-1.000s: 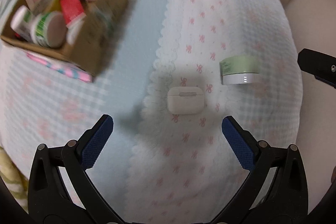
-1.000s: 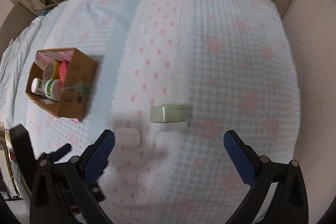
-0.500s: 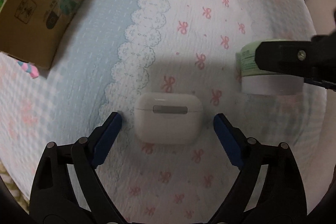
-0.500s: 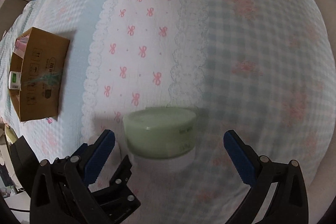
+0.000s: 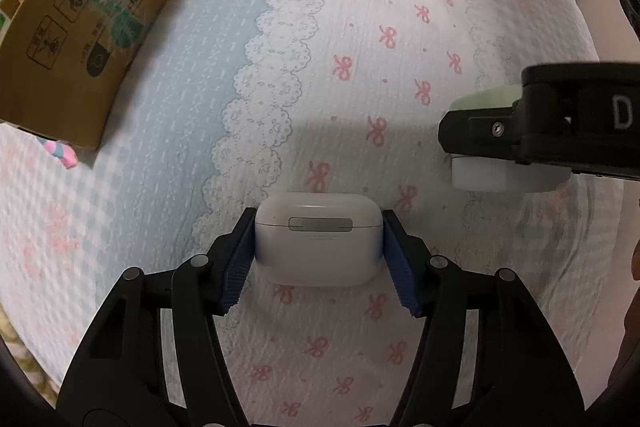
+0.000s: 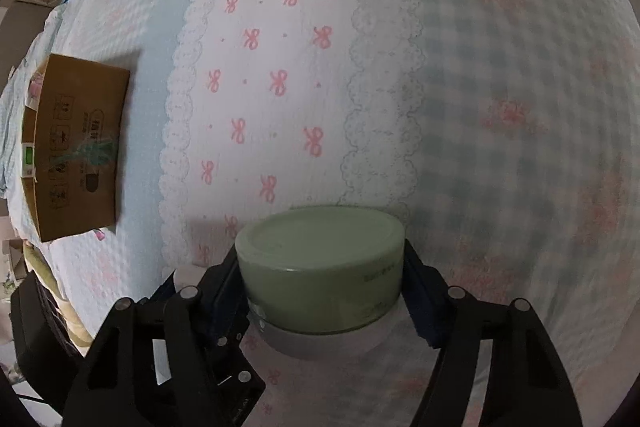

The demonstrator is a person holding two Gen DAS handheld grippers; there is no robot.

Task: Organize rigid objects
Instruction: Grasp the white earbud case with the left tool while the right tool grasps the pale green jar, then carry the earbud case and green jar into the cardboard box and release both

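My left gripper [image 5: 319, 255] is shut on a white earbud case [image 5: 318, 239] that rests on the bedspread, its blue pads pressed on both short sides. My right gripper [image 6: 322, 285] is shut on a round jar with a pale green lid and white base [image 6: 320, 271], also at bed level. In the left wrist view the jar [image 5: 486, 179] shows at the right, mostly hidden behind the right gripper's black finger [image 5: 480, 137]. A brown cardboard box [image 5: 76, 27] stands at the upper left; it also shows in the right wrist view [image 6: 78, 147].
The bedspread [image 5: 360, 27] is white with pink bows, lace borders and pale blue checked panels. A pink striped item [image 5: 60, 151] pokes out under the box. Beige curtain and bed edge lie at the far right.
Both grippers moved down and forward onto their objects and closed: the left on the earbud case, the right on the green-lidded jar. The box slid toward the upper left of both views.
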